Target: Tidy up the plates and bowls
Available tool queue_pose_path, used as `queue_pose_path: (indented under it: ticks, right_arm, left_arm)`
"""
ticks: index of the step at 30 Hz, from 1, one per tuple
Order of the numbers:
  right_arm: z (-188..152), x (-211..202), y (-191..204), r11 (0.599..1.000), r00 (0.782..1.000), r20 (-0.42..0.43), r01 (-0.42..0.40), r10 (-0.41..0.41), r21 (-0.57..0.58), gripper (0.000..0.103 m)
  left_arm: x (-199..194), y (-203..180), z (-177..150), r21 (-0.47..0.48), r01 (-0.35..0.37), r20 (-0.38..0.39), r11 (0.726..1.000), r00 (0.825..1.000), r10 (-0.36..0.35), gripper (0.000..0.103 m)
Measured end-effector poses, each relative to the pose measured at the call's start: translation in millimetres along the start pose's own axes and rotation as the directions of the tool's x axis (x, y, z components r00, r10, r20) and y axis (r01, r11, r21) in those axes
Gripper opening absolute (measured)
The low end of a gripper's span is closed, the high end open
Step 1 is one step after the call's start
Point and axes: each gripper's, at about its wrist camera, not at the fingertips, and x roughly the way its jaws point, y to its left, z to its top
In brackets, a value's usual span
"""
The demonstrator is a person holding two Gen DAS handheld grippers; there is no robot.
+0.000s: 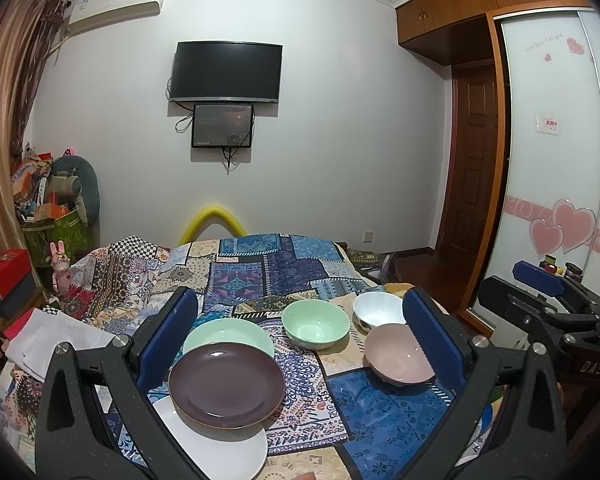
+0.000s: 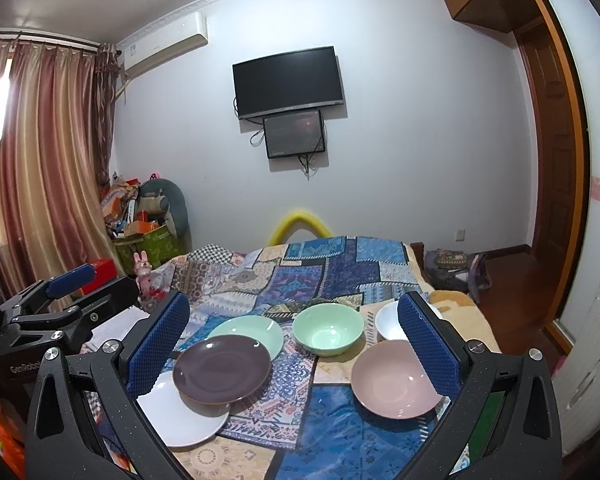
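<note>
On the patchwork bedspread, a dark purple round plate is stacked between a pale green plate and a white plate. Green, white and pink bowls sit upright at right. The left gripper and right gripper are held level above, jaws spread wide and empty.

purple plate overlapping green plate and white plate, three bowls alongside

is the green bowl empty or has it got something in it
Empty: the green bowl sits upright on the bedspread, and its bare inside shows in both views.
</note>
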Motion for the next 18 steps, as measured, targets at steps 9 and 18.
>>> queue_pose_path:
  ticks: [9,18]
  right_arm:
    - [-15.6,38.6,11.0,1.0,0.996,-0.092,-0.019,0.019,-0.005,0.103]
    - [-43.4,87.6,23.0,0.999,0.972,-0.231,-0.047,0.043,-0.011,0.102]
  left_arm:
    - [21.6,33.6,-13.0,-0.009,-0.022,-0.043,1.0,0.999,0.022,0.103]
    - [56.2,95.6,-46.4,-0.054,-0.084,-0.143,0.995,0.987,0.075,0.1]
